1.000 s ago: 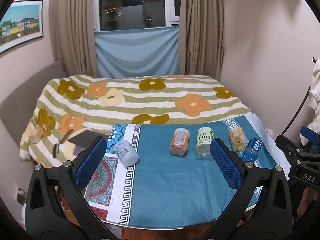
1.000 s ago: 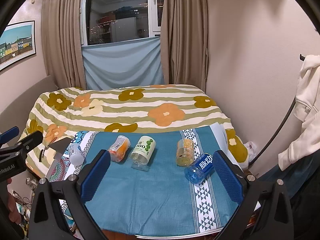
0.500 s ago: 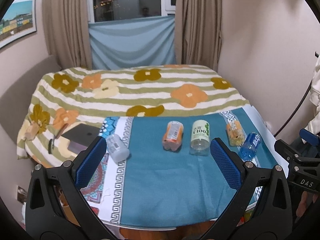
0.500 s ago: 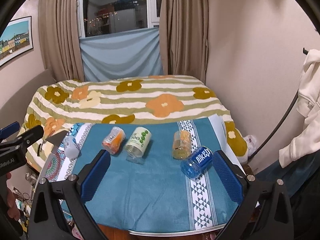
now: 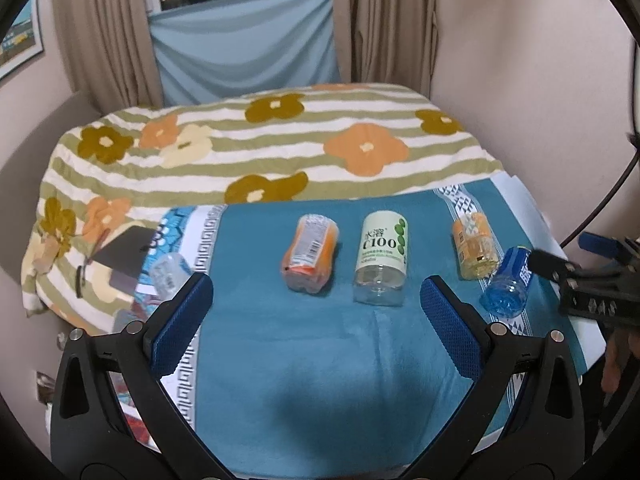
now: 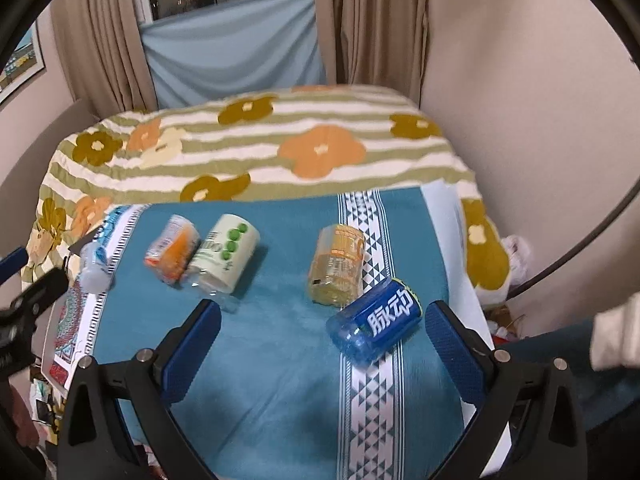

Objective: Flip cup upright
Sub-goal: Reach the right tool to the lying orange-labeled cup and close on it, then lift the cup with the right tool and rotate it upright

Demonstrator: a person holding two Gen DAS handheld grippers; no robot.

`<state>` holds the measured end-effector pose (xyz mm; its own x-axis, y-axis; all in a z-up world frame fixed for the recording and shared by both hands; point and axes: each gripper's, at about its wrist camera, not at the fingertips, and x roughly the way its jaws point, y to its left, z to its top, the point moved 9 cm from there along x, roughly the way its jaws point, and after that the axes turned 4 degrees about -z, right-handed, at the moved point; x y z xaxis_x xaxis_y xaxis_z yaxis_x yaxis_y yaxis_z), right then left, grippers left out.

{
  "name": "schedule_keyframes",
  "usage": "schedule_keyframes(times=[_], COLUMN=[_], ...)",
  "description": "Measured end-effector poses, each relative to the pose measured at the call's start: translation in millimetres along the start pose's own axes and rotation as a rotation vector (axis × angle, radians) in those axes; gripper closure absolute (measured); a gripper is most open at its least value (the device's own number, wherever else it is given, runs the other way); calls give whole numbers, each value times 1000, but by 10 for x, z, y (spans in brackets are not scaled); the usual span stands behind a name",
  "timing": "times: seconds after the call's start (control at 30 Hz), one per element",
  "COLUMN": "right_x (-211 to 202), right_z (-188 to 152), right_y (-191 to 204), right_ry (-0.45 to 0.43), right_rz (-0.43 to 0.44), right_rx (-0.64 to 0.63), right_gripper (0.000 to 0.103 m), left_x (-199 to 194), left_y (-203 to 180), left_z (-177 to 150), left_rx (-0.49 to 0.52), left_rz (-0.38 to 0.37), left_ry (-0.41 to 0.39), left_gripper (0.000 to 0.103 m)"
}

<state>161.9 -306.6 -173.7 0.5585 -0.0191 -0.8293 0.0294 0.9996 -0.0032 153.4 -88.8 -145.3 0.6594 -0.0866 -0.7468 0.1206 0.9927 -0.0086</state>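
Several cut-bottle cups lie on their sides on a teal cloth (image 5: 304,360): a clear one (image 5: 170,272) at the left, an orange one (image 5: 310,258), a white C100 one (image 5: 382,256), a yellow one (image 5: 474,246) and a blue one (image 5: 508,286). In the right wrist view the blue cup (image 6: 376,322) lies nearest, with the yellow cup (image 6: 338,264) behind it, then the white cup (image 6: 224,256) and the orange cup (image 6: 174,250). My left gripper (image 5: 316,312) is open and empty before the orange and white cups. My right gripper (image 6: 322,340) is open and empty, just short of the blue cup.
A bed with a flowered striped blanket (image 5: 280,140) lies behind the cloth. A dark notebook (image 5: 124,246) rests at the left. The wall (image 6: 520,100) is close on the right. Curtains and a window stand at the back.
Both grippers have moved forward and down toward the cloth. The cups look larger and nearer. The right gripper now faces the blue cup.
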Motion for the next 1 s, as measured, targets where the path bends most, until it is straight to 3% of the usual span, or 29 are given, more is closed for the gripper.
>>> schedule_keyframes(times=[0.4, 0.63, 0.87, 1.0], right_x=[1083, 1456, 1635, 1716], right_z=[259, 232, 167, 130], right_y=[-112, -59, -29, -14], right_ry=[187, 294, 352, 377], right_rz=[60, 115, 106, 104], right_rx=[-61, -45, -62, -70], right_gripper=[2, 15, 18, 31], left_x=[772, 978, 1063, 1086], left_y=[-161, -202, -158, -124], left_z=[-81, -145, -133, -135], left_rx=[1, -12, -28, -30], left_rz=[10, 10, 20, 22], left_ry=[116, 164, 177, 181], left_gripper=[0, 0, 0, 0])
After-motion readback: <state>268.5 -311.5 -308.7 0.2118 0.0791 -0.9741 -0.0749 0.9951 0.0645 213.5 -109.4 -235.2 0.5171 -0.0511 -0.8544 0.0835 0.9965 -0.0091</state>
